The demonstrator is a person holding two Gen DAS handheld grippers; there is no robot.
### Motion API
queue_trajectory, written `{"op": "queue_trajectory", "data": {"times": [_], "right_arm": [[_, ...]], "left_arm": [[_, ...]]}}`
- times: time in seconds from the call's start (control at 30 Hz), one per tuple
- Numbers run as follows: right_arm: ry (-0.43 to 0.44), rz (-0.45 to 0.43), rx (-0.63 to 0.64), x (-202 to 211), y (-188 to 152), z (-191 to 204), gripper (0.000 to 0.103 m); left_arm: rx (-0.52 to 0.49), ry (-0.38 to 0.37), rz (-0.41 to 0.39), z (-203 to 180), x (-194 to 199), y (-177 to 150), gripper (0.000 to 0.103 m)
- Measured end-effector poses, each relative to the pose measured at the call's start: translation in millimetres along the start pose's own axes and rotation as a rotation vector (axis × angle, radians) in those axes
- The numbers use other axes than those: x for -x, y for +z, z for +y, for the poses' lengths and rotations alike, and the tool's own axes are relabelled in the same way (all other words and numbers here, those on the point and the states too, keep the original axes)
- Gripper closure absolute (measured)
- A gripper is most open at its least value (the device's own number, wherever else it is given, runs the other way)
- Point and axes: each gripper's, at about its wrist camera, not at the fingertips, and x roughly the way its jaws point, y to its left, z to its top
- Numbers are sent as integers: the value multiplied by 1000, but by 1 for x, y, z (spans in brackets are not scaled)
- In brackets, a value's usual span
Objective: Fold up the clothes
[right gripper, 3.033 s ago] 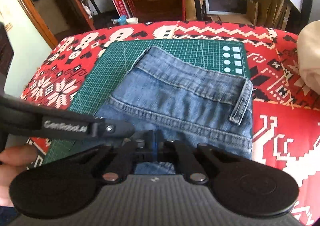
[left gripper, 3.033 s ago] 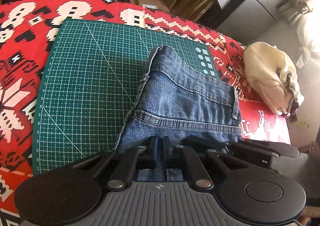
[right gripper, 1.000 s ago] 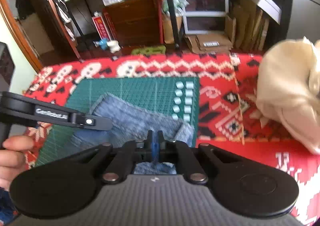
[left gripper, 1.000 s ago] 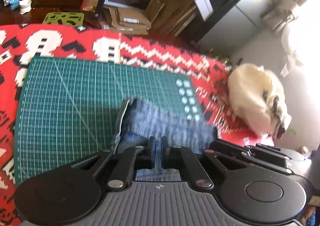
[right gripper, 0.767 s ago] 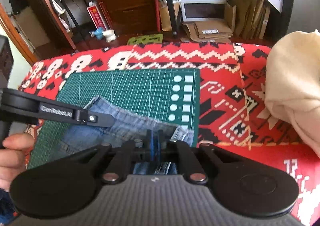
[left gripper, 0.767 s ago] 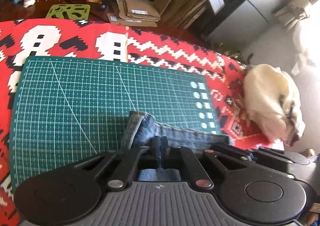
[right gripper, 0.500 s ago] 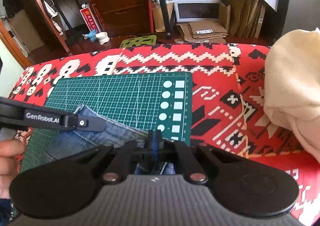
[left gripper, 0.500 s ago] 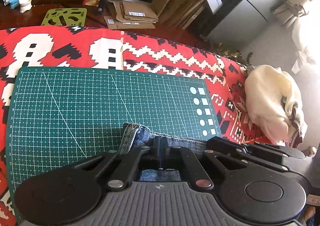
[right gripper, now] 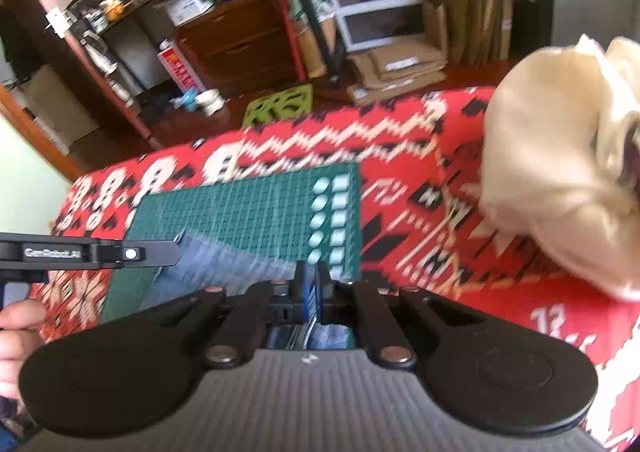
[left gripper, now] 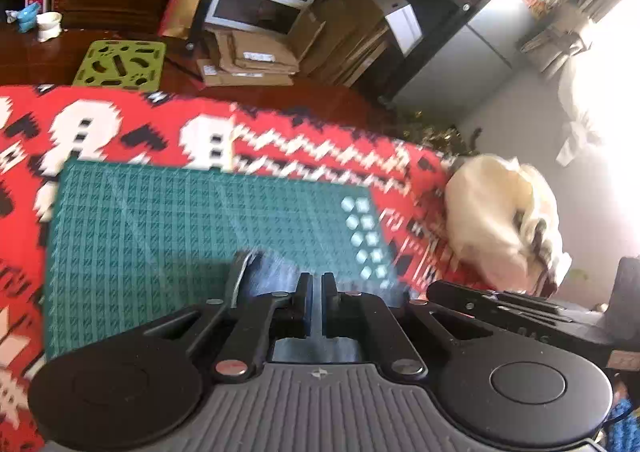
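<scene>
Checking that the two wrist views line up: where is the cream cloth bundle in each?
Left wrist: cream cloth bundle at right, on the red blanket's edge.
Right wrist: bundle fills the upper right.
Shared landmark: the green cutting mat, its white squares nearest the bundle.

We see a red patterned cloth (left gripper: pixel 280 140) covering the surface, with a green cutting mat (left gripper: pixel 160 220) and a cream bundle (right gripper: pixel 560 188) on it.
</scene>
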Motion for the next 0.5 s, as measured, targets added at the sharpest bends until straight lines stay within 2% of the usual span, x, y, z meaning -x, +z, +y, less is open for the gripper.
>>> {"op": "queue_trajectory", "data": {"times": [0.13,0.23,0.3,0.37,0.5], "right_arm": [[-43,35,21,-18,-11,3,102],[-45,41,-9,-23,-9,-1,103],[-47,35,-21,-17,-6,0,103],[-53,16,-5,-6,-6,5,98],[-24,14,19,12,-13,12,96]], "left_arm": [[7,44,44,11,-10,-15,100],[8,42,57,17,-25,-16,100],[18,37,68,18,-32,-12,101],[18,42,72,15,-34,-8,101],[8,14,46,6,-17,-10,101]]}}
